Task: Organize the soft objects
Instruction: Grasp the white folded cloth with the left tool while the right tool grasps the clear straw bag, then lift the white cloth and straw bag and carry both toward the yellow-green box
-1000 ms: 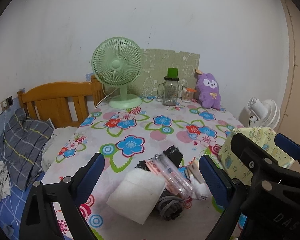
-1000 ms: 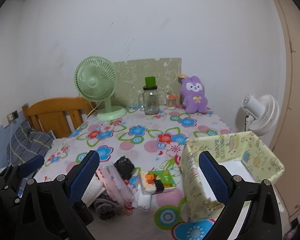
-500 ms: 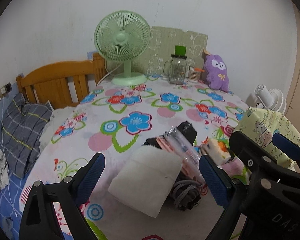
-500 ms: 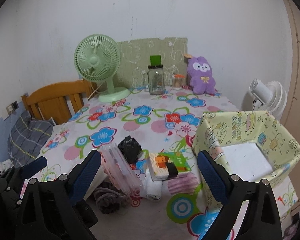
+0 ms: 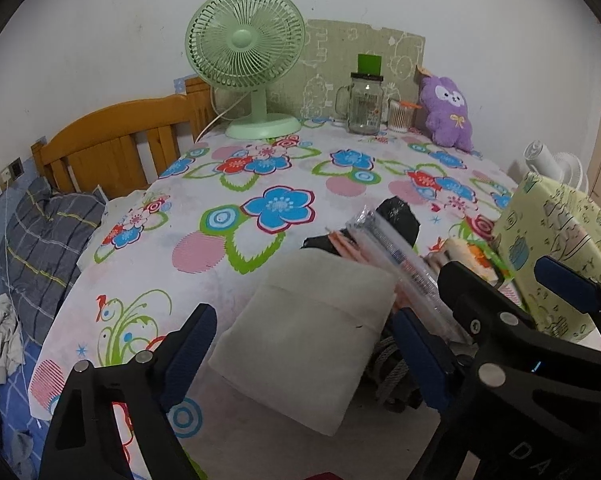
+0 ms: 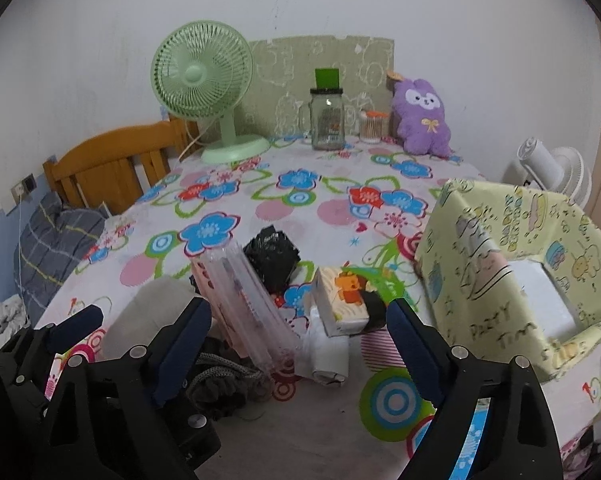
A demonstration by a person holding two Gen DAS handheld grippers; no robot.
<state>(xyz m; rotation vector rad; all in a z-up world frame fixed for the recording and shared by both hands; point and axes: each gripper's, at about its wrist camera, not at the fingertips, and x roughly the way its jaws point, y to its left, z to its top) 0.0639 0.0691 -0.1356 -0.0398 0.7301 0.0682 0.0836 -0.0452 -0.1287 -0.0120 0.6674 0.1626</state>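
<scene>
Left wrist view shows the left gripper (image 5: 304, 344) low over a table covered by a flowered cloth (image 5: 204, 216). Its jaws stand wide and are closing, with a folded white cloth (image 5: 308, 328) lying between the blue pads; the pads do not press on it. At about two o'clock from that cloth, touching its far edge, lies a clear plastic packet (image 5: 396, 256) with pink contents, and beyond it at twelve o'clock a crumpled black bag (image 5: 396, 216). A grey knitted item (image 5: 388, 368) peeks out at the cloth's right side, at three o'clock. The yellow patterned box (image 5: 556, 240) stands at the table's right edge.

From the right wrist view, the right gripper (image 6: 300, 340) also has its jaws wide and closing, gripping nothing. Between its pads lie the near end of the clear plastic packet (image 6: 252, 304), a small white bundle (image 6: 328, 356) and a tissue pack (image 6: 340, 300) printed in orange and green. The grey knitted item (image 6: 220, 380) sits at seven o'clock from the packet, near the left pad. The yellow patterned box (image 6: 500, 264) is open at the top, at three o'clock from the pile, with a white inside. The left gripper (image 6: 60, 332) shows at the left edge.

At the far side, at twelve o'clock, stand a green fan (image 6: 204, 84), a glass jar (image 6: 327, 120) and a purple plush toy (image 6: 420, 120).
</scene>
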